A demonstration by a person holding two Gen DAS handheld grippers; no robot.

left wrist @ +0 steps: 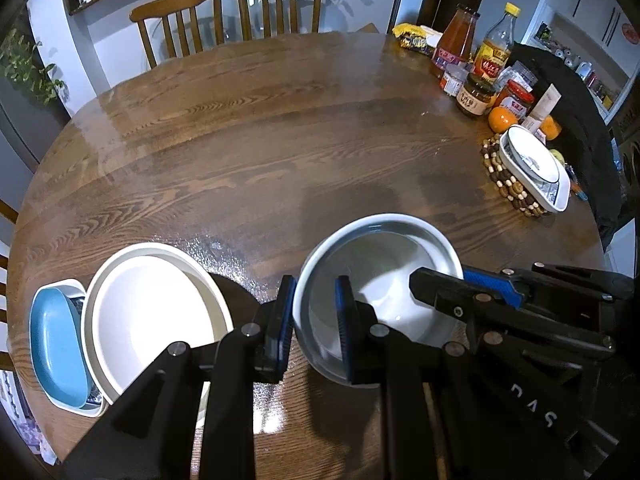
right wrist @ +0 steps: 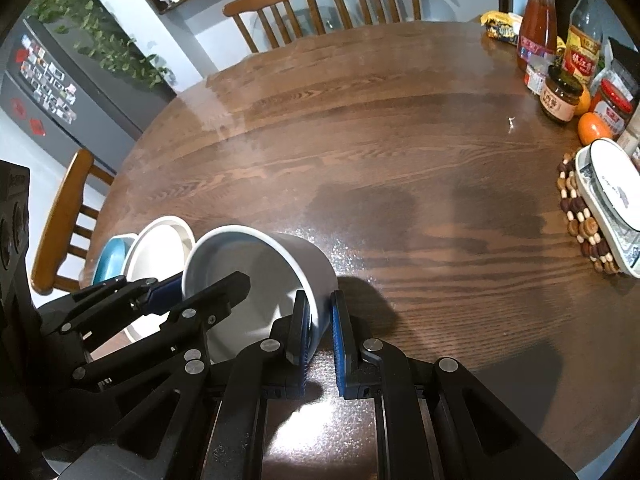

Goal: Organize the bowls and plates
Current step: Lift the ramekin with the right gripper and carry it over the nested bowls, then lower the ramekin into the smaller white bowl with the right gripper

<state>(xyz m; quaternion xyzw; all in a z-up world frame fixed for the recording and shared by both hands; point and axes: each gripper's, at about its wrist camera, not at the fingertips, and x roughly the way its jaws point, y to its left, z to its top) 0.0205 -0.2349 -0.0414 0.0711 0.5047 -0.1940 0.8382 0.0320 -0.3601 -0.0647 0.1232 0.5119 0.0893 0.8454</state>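
Table [left wrist: 280,128]: near left, dish [left wrist: 58,346] beside plate [left wrist: 156,320]; bowl [left wrist: 376,292] right of plate; jars [left wrist: 480,80] far right, apparently clustered.

Round brown wooden tabletop [left wrist: 280,128]: grained, glossy. Deep white glazed ceramic bowl [left wrist: 384,276]: smooth, shiny. Beaded wooden trivet [left wrist: 505,178]: matt.

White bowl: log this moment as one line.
white bowl | left gripper shut on rim | right gripper shut on opposite rim | above wooden table

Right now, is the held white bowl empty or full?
Empty: the white bowl shows only its bare inside in both views.
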